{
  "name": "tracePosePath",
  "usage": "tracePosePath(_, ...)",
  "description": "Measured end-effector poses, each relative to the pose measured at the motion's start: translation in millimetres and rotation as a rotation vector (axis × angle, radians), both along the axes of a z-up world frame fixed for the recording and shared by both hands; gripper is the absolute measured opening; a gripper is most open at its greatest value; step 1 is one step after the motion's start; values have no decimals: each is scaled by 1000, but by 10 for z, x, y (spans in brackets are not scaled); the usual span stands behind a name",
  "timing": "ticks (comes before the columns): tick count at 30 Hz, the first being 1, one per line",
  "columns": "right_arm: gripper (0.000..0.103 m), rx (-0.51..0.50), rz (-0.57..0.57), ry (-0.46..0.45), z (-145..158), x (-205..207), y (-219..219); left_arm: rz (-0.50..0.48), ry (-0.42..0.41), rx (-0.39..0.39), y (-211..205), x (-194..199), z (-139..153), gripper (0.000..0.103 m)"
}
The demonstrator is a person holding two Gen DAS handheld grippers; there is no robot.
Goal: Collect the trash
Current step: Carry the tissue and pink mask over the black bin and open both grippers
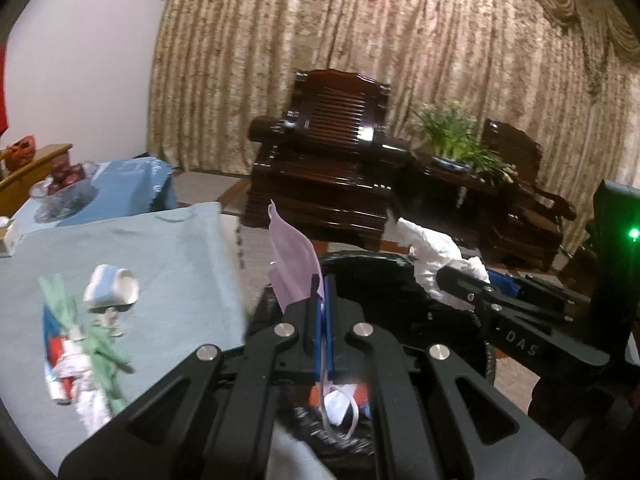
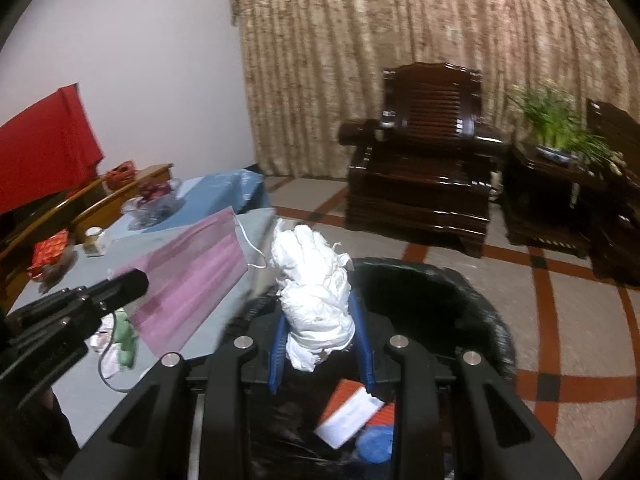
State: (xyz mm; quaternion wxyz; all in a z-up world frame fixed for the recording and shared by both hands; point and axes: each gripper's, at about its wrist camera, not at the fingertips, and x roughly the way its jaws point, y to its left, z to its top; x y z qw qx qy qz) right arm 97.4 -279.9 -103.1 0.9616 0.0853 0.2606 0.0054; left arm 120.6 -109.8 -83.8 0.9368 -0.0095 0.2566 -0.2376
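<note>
My left gripper (image 1: 323, 296) is shut on a pink face mask (image 1: 292, 264) and holds it over the black-lined trash bin (image 1: 384, 280). My right gripper (image 2: 320, 312) is shut on a crumpled white tissue wad (image 2: 316, 284), also over the bin (image 2: 460, 304). The mask also shows in the right wrist view (image 2: 188, 276), and the tissue in the left wrist view (image 1: 432, 256). Inside the bin lie an orange-and-white box (image 2: 352, 408) and a blue scrap (image 2: 374, 444). More trash lies on the table: a white cup (image 1: 112, 286) and a pile of green, red and white wrappers (image 1: 84, 352).
The table (image 1: 172, 248) has a pale blue cloth and stands left of the bin. A glass fruit bowl (image 1: 60, 186) sits at its far end. A dark wooden armchair (image 1: 324, 160) and a side table with a potted plant (image 1: 456, 136) stand ahead on the tiled floor.
</note>
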Motion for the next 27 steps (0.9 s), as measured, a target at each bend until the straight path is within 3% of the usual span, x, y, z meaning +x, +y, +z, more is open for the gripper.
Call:
tracePosePath(8,29,-17,-85,35,-191,6,-376,-72,27,22,-493,162,-215,1)
tracePosePath(17,29,-7,-121,95,-441,76,-552,-107,91,34,-733,410,-440,1)
tracePosePath(20,35,-10,-122,115,-505,93,-552,-106,106,39,-739,491,-474,5)
tracePosePath(21,38,-12,-126,118,-512,90,-540,-103,110,39,-729,501,-486,12)
tracePosePath(22,39,-13,-129,122,-524,93,-539,-99,115,37,-730,495,-498,29)
tracePosePath(24,44,-13,-135,129,-544,95,-534,-85,113,28,-680,484,-506,48)
tracePosePath(26,50,-18,-138,130,-547,86,-527,-77,114,27,-626,478,-499,51)
tracePosePath(27,61,-23,-141,130,-536,84,-516,-73,116,26,-599,481,-497,56)
